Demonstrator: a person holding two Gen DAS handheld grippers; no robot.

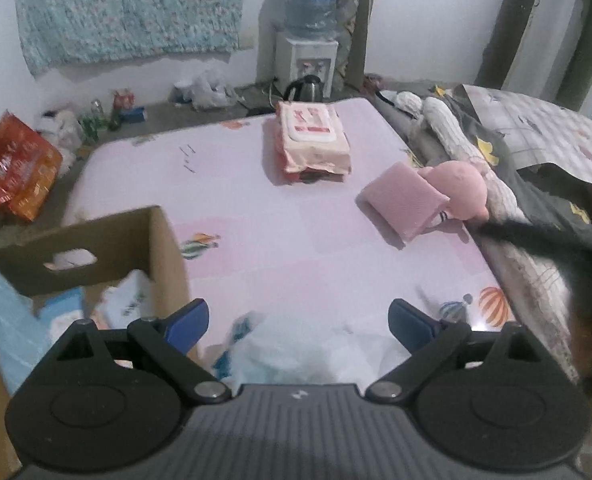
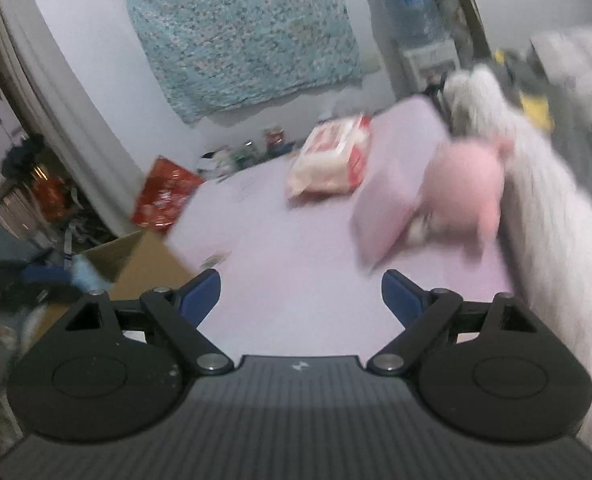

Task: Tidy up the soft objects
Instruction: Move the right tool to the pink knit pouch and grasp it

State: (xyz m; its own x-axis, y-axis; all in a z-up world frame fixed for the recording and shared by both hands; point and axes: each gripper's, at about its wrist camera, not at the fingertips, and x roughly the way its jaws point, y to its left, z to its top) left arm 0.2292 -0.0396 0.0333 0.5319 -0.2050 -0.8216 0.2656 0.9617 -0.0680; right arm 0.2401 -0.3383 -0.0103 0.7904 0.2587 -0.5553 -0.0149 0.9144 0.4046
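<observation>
My left gripper is open above a white plastic-wrapped soft pack lying on the pink table just under its jaws. A cardboard box with soft packs inside stands at the left. A pink sponge block, a pink plush toy and a wet-wipes pack lie farther on. My right gripper is open and empty over the table, short of the pink block and plush toy; that view is blurred.
A bed with a grey patterned quilt borders the table's right side. A water dispenser and kettle stand behind. An orange bag and bottles sit on the floor at left. The box shows at the right wrist view's left.
</observation>
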